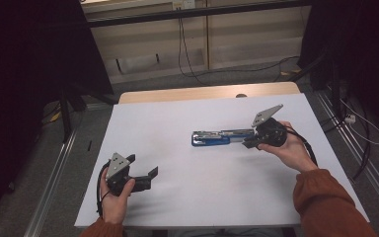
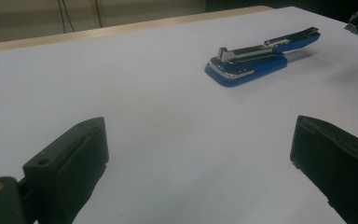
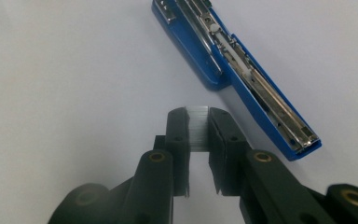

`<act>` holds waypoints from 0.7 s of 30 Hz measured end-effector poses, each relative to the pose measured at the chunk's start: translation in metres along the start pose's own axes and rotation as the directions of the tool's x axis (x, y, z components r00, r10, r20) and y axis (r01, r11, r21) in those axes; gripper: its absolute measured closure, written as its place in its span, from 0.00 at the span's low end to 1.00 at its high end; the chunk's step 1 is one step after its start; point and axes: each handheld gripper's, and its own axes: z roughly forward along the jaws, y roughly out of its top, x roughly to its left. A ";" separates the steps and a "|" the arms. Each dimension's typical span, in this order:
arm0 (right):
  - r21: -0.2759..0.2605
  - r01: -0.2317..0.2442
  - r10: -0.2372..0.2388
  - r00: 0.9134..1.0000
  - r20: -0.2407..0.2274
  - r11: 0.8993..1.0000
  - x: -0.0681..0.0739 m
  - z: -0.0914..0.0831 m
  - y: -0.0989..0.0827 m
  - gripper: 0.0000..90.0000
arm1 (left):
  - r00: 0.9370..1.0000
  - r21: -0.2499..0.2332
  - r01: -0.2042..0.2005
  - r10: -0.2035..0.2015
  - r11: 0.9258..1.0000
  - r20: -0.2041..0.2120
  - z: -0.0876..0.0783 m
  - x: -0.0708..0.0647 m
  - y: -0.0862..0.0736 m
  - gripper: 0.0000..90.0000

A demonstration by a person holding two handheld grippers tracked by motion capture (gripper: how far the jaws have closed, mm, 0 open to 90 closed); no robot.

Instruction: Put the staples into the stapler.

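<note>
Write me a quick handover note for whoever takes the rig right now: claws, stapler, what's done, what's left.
Right claw: shut on a strip of staples, held just short of the stapler.
Left claw: open, holding nothing, low over the table near its front left.
Stapler: blue, lying opened out flat mid-table, its metal staple channel facing up.
Done: stapler opened, staples picked up.
Left: probably lay the strip into the channel, then close the stapler.

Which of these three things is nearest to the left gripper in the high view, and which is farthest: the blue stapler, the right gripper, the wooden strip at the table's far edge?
From the left gripper, at the near left:
1. Blue stapler, lying open at the table's middle.
2. Right gripper, just right of the stapler.
3. Wooden strip, along the far edge.
</note>
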 end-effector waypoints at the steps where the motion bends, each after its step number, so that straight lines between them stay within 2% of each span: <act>1: 0.001 0.002 -0.002 1.000 -0.002 1.000 -0.001 0.001 0.002 0.88 | 1.000 -0.002 0.000 0.000 1.000 0.001 0.000 0.000 0.000 0.05; 15: -0.031 0.034 -0.035 0.999 -0.012 0.999 -0.002 0.012 0.028 0.88 | 1.000 -0.005 -0.002 0.002 1.000 0.000 0.000 0.000 0.000 0.05; 21: -0.038 0.042 -0.043 0.999 -0.019 0.998 -0.003 0.022 0.035 0.88 | 1.000 -0.002 -0.002 0.002 1.000 0.000 0.000 0.001 0.000 0.05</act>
